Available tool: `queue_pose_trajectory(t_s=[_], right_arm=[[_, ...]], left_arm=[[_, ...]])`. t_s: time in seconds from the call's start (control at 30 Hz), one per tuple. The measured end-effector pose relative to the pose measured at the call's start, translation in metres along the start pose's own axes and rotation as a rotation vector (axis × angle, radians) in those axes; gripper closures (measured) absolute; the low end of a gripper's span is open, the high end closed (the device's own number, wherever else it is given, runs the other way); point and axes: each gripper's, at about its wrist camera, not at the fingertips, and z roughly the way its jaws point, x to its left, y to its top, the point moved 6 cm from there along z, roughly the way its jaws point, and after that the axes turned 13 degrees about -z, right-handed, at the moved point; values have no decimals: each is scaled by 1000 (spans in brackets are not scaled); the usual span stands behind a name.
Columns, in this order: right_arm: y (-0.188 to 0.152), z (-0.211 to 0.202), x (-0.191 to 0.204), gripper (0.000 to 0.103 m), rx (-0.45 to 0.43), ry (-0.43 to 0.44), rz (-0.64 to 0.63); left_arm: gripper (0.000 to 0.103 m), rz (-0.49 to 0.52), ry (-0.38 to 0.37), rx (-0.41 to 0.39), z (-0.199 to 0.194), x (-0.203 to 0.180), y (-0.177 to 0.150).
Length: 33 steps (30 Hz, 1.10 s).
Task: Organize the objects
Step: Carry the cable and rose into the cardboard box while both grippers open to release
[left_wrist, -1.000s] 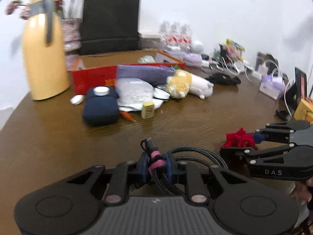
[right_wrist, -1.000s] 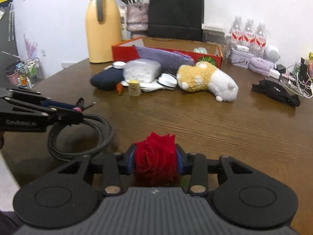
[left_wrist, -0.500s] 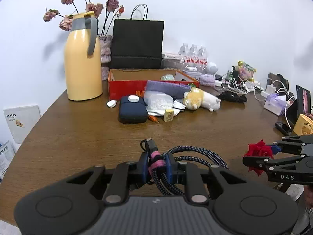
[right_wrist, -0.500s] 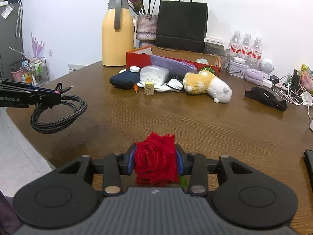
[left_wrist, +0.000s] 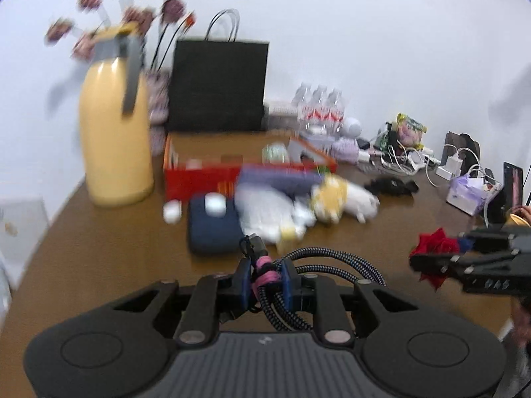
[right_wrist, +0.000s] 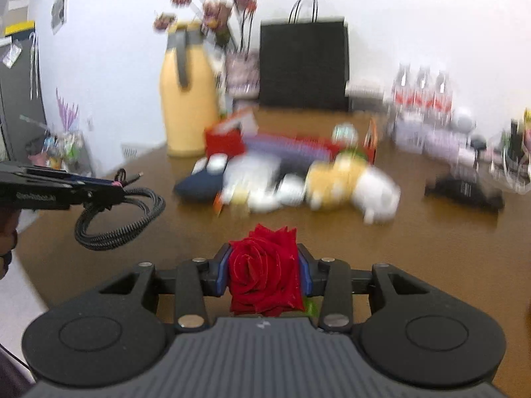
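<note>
Left fingers: you're pinched tight on the coiled cable.
Right fingers: clamped on the rose.
Red box: far, dead ahead; left hand nearer.

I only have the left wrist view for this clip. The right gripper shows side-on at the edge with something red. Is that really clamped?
Observer: Yes. The right gripper is shut on the red rose, with a blue pad on each side of the bloom.
Operator: Any stem on it?
Observer: Only a bit of green shows under the bloom; no stem is visible.
Operator: And my cable, is it dragging?
Observer: No. The coiled cable hangs from the left gripper above the table.
</note>
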Motion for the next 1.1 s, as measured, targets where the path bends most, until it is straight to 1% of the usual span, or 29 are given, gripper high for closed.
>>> queue_pose_trajectory(t_s=[0.1, 0.17, 0.27, 0.37, 0.47, 0.5, 0.53, 0.6, 0.63, 0.67, 0.7, 0.73, 0.77, 0.8, 0.83, 0.87, 0.9, 0.93, 0.97, 1.0, 1.03, 1.1], right_arm=[[37, 21, -27, 63, -52, -35, -28], [66, 39, -50, 63, -83, -40, -39], [108, 78, -86, 63, -105, -25, -21], [143, 132, -118, 63, -76, -29, -2], [170, 196, -142, 62, -31, 23, 79], [179, 221, -148, 61, -9, 30, 109], [184, 240, -151, 60, 9, 22, 119], [190, 280, -152, 60, 51, 7, 92], [190, 302, -152, 60, 80, 4, 80], [188, 324, -154, 59, 118, 3, 93], [185, 342, -155, 56, 146, 1, 104], [180, 360, -156, 51, 170, -2, 107], [178, 372, -157, 28, 181, -18, 102], [175, 382, -158, 7, 186, -55, 91], [171, 388, -159, 5, 181, -95, 81], [168, 390, -158, 5, 173, -109, 76], [166, 390, -157, 5, 180, -95, 87], [166, 388, -158, 5, 168, -80, 103], [167, 383, -160, 5, 137, -89, 112], [170, 377, -161, 5, 110, -106, 113], [174, 370, -162, 4, 96, -122, 111], [183, 355, -164, 3, 74, -114, 118]], left_arm=[[85, 29, -30, -21, 32, 5, 56], [85, 25, -44, -5, 60, 11, 91], [85, 5, -17, 18, 111, 21, 138], [85, -4, 34, 47, 165, 28, 169], [85, 25, 124, 85, 223, 41, 182], [85, 25, 153, 113, 241, 46, 183], [85, 9, 172, 140, 259, 53, 182], [85, 3, 189, 199, 291, 61, 174], [85, 1, 206, 219, 302, 65, 169], [84, 0, 229, 236, 311, 69, 165], [83, 13, 248, 257, 317, 73, 160], [81, 30, 251, 273, 319, 74, 155], [78, 42, 245, 278, 320, 75, 153], [63, 54, 236, 266, 318, 76, 152], [53, 59, 234, 245, 312, 77, 151], [41, 58, 233, 219, 307, 77, 154], [39, 58, 223, 198, 302, 76, 158], [39, 58, 205, 186, 296, 73, 162], [36, 53, 195, 179, 291, 70, 166], [31, 43, 193, 169, 288, 67, 171], [29, 35, 187, 153, 283, 64, 176], [25, 28, 180, 125, 271, 57, 185]])
